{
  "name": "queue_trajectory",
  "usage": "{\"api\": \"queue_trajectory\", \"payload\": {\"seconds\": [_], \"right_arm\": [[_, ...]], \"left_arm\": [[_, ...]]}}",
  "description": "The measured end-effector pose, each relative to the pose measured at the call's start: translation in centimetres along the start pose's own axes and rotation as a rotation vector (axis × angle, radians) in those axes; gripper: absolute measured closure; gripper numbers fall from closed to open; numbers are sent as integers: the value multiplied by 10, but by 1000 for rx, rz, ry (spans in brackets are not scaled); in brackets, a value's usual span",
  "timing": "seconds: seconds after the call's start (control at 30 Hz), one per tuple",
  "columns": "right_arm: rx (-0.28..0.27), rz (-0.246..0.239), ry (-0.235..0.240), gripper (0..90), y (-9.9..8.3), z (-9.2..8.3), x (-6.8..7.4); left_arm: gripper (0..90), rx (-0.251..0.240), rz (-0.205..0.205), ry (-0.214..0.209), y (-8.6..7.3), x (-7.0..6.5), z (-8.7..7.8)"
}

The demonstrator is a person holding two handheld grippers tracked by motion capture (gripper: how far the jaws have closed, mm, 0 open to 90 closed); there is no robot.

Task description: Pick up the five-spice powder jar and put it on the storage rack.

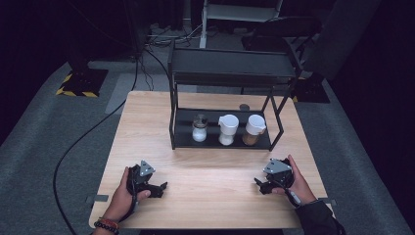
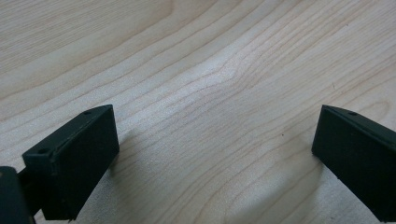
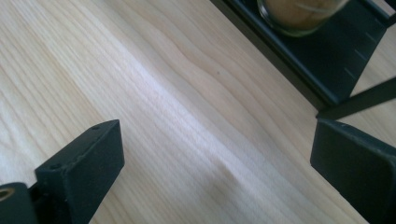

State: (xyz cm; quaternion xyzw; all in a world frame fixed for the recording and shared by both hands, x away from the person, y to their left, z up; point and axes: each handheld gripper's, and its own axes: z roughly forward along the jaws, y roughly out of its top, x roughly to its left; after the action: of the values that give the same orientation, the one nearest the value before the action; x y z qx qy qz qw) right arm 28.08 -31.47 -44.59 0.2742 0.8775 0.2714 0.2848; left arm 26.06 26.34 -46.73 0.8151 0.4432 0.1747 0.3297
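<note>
Resting on table [image 1: 210, 171], both wide open, empty: left gripper [image 1: 155, 188], right gripper [image 1: 263, 185]; brown-filled jar [image 1: 254, 129] just beyond right.

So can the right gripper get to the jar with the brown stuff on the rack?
Probably yes. The right gripper has its jaws open, and bare table lies between it and the brown jar, which stands at the open front of the rack.

Gripper: right gripper [image 3: 215, 163], jaws spread wide apart, nothing between them
Below the jaws: bare table [image 3: 154, 107], pale wood grain
Upper right: black rack [image 3: 322, 65], its bottom shelf edge running slantwise, one thin leg crossing just above the right-hand jaw
On the shelf: jar [image 3: 301, 14], clear glass, brown filling, only its base visible, well apart from the jaws
</note>
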Motion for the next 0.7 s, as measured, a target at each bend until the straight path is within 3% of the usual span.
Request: {"api": "queue_trajectory", "payload": {"seconds": [0.17,0.7], "right_arm": [[18,8,0,29,-8,-2,-1],[-14,157,56,8,-42,-12,-20]], "left_arm": [[5,0,0,0,0,0,0],[5,0,0,0,0,0,0]]}}
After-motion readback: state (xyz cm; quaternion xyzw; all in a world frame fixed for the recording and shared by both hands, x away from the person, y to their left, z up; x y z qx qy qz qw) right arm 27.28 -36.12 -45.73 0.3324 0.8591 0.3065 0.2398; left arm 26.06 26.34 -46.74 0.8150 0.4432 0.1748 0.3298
